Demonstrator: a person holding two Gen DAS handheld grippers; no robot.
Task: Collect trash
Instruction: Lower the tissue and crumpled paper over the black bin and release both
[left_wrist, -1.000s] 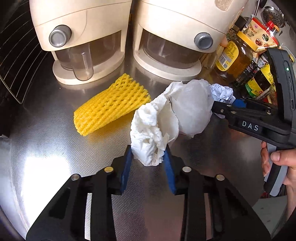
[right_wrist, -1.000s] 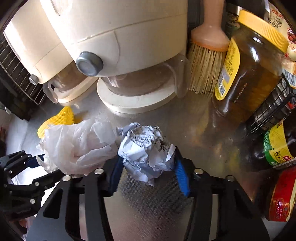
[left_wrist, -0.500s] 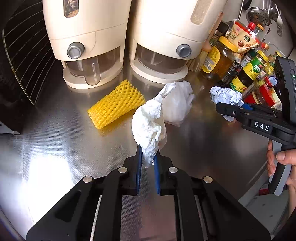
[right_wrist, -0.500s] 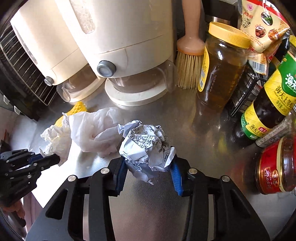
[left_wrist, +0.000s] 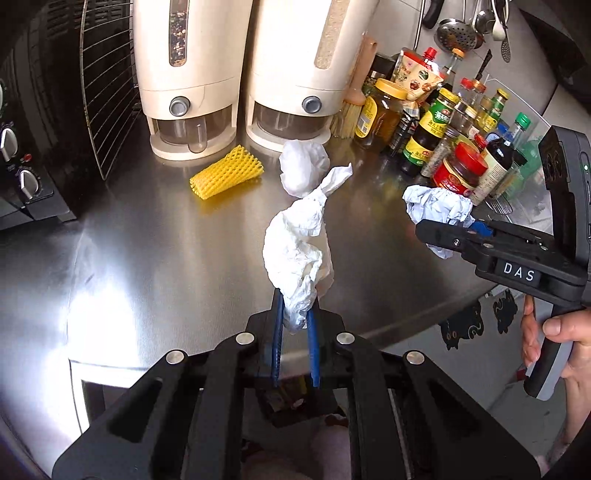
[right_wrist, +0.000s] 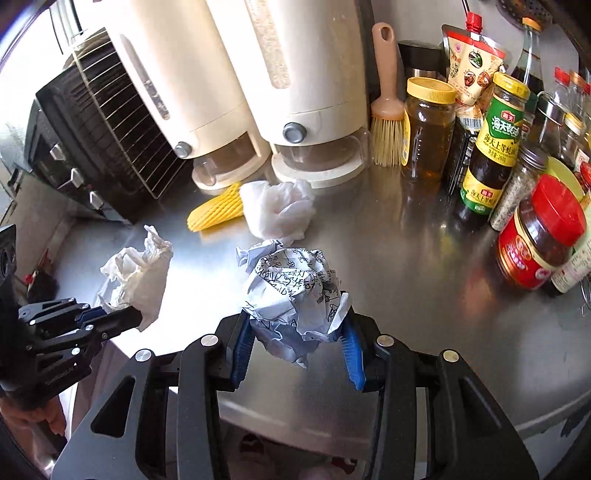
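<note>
Fingers of both grippers were clenched on trash, left (left_wrist: 295, 325) on a tissue (left_wrist: 297, 247), right (right_wrist: 295, 347) on a paper ball (right_wrist: 291, 291), both clear of the worktop (left_wrist: 166, 240); next, carrying them to an unseen bin, leaving net (left_wrist: 226, 176) and wrap (left_wrist: 303, 166) at twelve o'clock.

A crumpled white tissue (left_wrist: 297, 251) hangs upright, pinched at its lower end. A printed paper ball (right_wrist: 295, 291) is held clear of the desk (left_wrist: 166, 229). A white plastic wad (left_wrist: 303, 166) lies touching a yellow foam net (left_wrist: 227, 177).

Front counter (left_wrist: 155, 258) bare; dispensers (left_wrist: 192, 74), bottles (right_wrist: 491, 162) block rear.
</note>
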